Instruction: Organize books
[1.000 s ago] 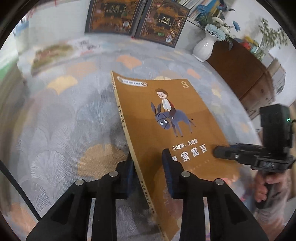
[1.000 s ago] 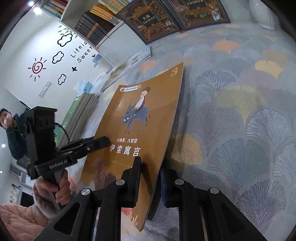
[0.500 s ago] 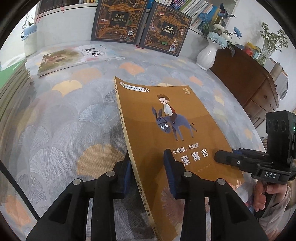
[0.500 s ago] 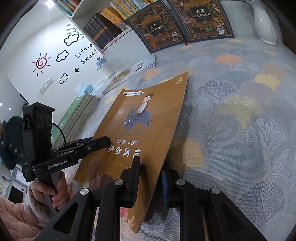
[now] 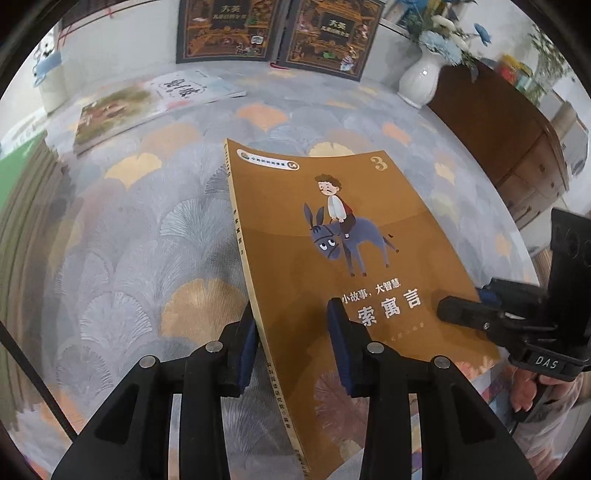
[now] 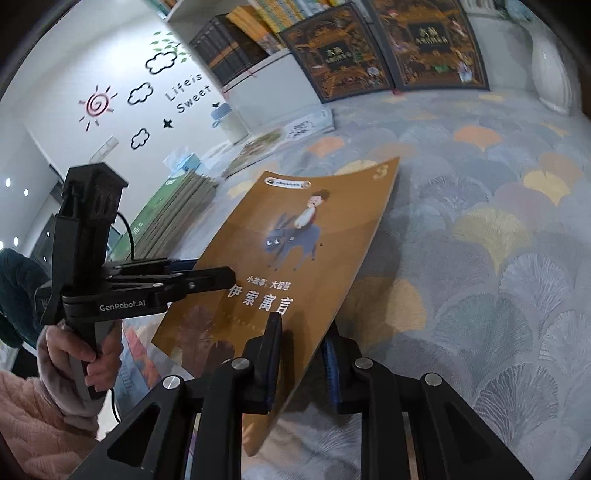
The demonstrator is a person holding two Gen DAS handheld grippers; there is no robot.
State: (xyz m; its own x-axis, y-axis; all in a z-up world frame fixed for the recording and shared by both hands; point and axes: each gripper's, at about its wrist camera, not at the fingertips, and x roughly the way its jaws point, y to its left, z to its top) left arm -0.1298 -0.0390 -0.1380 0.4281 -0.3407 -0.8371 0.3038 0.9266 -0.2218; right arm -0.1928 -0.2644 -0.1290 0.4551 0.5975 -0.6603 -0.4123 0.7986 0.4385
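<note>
The orange book (image 5: 332, 258) now sits a touch lower in both wrist views than a second ago, its far top edge dipping toward the fan-patterned rug (image 5: 155, 236), and the right wrist has rolled a little, so the cover looks flatter. My read: this is a carry easing toward a set-down or a stack, not a release yet.

Left gripper (image 5: 291, 343) is narrow, clamped on the spine edge at 6 o'clock of the cover. Right gripper (image 6: 303, 354) is narrow too, pinching the opposite long edge near the bottom corner.

The book hangs just above the rug. Its long axis runs from 6 toward 12 o'clock in the left view, top edge and the "3" pointing at the two dark books (image 5: 273, 33) propped at 12. A flat picture book (image 5: 147, 107) lies at 10 o'clock.
</note>
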